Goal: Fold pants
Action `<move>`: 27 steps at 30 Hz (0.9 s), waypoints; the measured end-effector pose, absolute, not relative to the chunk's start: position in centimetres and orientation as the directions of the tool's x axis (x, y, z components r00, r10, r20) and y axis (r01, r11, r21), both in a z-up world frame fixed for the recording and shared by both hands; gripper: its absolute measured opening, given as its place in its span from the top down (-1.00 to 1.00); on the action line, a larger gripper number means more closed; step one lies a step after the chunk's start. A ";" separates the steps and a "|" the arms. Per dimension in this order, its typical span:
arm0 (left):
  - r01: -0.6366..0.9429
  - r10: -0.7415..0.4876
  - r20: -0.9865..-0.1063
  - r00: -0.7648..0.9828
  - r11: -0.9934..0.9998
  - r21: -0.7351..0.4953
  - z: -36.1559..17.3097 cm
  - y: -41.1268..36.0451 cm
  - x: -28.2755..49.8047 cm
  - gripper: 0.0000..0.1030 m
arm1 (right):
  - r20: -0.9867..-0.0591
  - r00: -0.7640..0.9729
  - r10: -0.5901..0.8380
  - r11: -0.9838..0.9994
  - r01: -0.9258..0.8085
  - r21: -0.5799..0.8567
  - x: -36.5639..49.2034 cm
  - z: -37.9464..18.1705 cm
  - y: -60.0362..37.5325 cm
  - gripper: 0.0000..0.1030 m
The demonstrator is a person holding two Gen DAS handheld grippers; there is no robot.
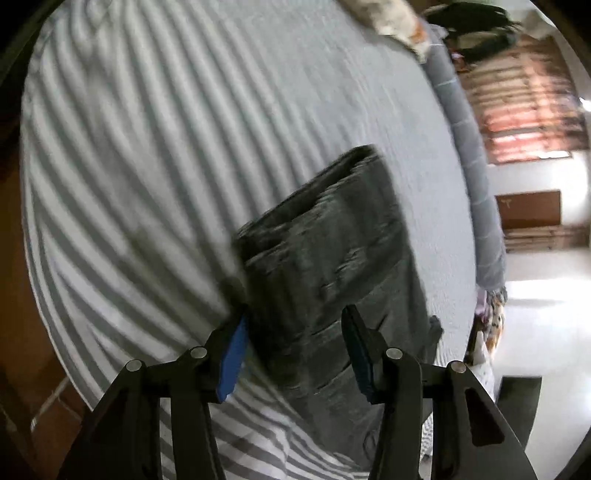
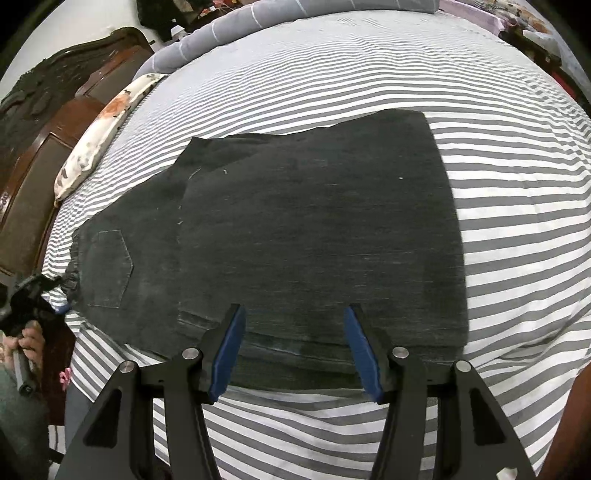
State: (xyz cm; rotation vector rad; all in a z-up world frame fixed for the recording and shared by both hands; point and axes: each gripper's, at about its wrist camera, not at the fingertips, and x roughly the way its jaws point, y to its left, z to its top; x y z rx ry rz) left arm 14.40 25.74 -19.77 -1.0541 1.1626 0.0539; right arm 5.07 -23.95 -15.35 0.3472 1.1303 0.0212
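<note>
Dark grey denim pants (image 2: 314, 236) lie folded flat on the striped bed sheet (image 2: 517, 229), waist and back pocket (image 2: 109, 267) at the left. My right gripper (image 2: 295, 321) is open and empty, just above the pants' near edge. My left gripper (image 1: 295, 321) is open, its jaws either side of the pants' waist end (image 1: 332, 266); this view is motion-blurred. The left gripper also shows in the right wrist view (image 2: 26, 306) at the bed's left edge, next to the waist.
A floral pillow (image 2: 99, 129) lies at the left edge against a dark wooden headboard (image 2: 48, 122). A rolled grey blanket (image 2: 236, 22) runs along the far edge of the bed. Clothes lie at the far right corner (image 2: 524, 22).
</note>
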 end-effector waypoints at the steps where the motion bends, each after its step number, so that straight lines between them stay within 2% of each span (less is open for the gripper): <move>1: -0.539 -0.469 -0.762 0.447 0.538 -0.648 -20.2 25.7 14.3 0.02 | -0.881 0.432 0.192 0.946 0.156 0.283 5.1 -15.4 -23.9 -0.03; 11: -0.436 -0.466 -0.754 0.463 0.621 -0.651 -20.4 23.9 16.1 0.03 | -0.893 0.404 0.198 0.948 0.153 0.279 5.2 -16.1 -23.5 -0.03; 13: -0.424 -0.459 -0.751 0.475 0.629 -0.652 -20.4 24.4 15.7 0.28 | -0.896 0.398 0.197 0.948 0.155 0.278 5.2 -16.4 -23.4 -0.03; 18: -0.431 -0.423 -0.754 0.502 0.633 -0.643 -20.2 23.9 15.2 0.36 | -0.901 0.381 0.207 0.947 0.153 0.282 5.4 -17.1 -22.9 -0.03; 22: -0.444 -0.426 -0.753 0.501 0.620 -0.646 -20.7 23.7 15.3 0.32 | -0.906 0.366 0.211 0.952 0.132 0.275 5.7 -17.4 -22.4 -0.03; 26: -0.445 -0.444 -0.738 0.508 0.599 -0.666 -20.9 23.9 15.4 0.15 | -0.908 0.360 0.216 0.952 0.131 0.278 6.0 -17.6 -22.3 -0.03; 27: -0.437 -0.451 -0.729 0.514 0.594 -0.675 -20.9 23.7 15.5 0.05 | -0.909 0.358 0.213 0.952 0.131 0.275 6.0 -17.7 -22.3 -0.03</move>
